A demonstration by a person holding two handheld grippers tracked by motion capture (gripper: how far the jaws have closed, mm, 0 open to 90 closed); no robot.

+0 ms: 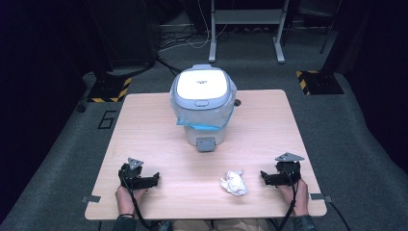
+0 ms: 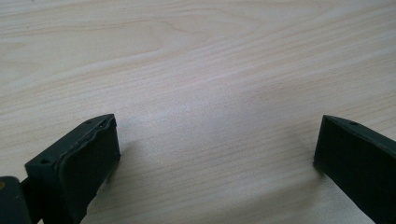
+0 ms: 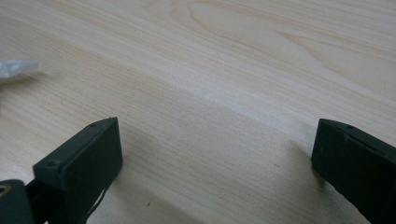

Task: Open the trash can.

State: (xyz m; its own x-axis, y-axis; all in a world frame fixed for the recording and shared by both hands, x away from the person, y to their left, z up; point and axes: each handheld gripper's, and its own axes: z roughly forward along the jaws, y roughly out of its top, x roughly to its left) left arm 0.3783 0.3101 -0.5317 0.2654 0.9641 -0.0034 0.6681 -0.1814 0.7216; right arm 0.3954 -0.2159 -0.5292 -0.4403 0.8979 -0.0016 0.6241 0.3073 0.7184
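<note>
The right gripper [image 1: 263,178] rests low on the near right part of the table [image 1: 144,125], held from behind by the person's right hand [image 1: 299,192], its jaws spread wide with nothing between them. In the right gripper view the two black jaws stand far apart over bare light wood grain, and a white scrap of the crumpled tissue [image 3: 16,66] shows at the left edge of that view, well off from the jaws. The left gripper [image 1: 155,179] lies at the near left of the table, gripped by the left hand [image 1: 129,195], and its jaws are likewise spread wide and empty; the left gripper view shows both jaws apart above plain tabletop.

The crumpled tissue [image 1: 234,183], a white wad, lies on the wood near the front edge, between the two grippers and much nearer the right one, just beside its jaw tips without touching them.

Farther back, at the middle of the table, stands a small white-and-grey waste bin [image 1: 204,103] with its lid [image 1: 202,83] closed and a clear-blue liner bag [image 1: 204,122] folded out over its rim. A grey pedal-like tab sticks out at its base toward the person. Beyond the table lie grey carpet, black stands with yellow-black striped bases [image 1: 109,90], and the legs of a metal frame [image 1: 245,29].
</note>
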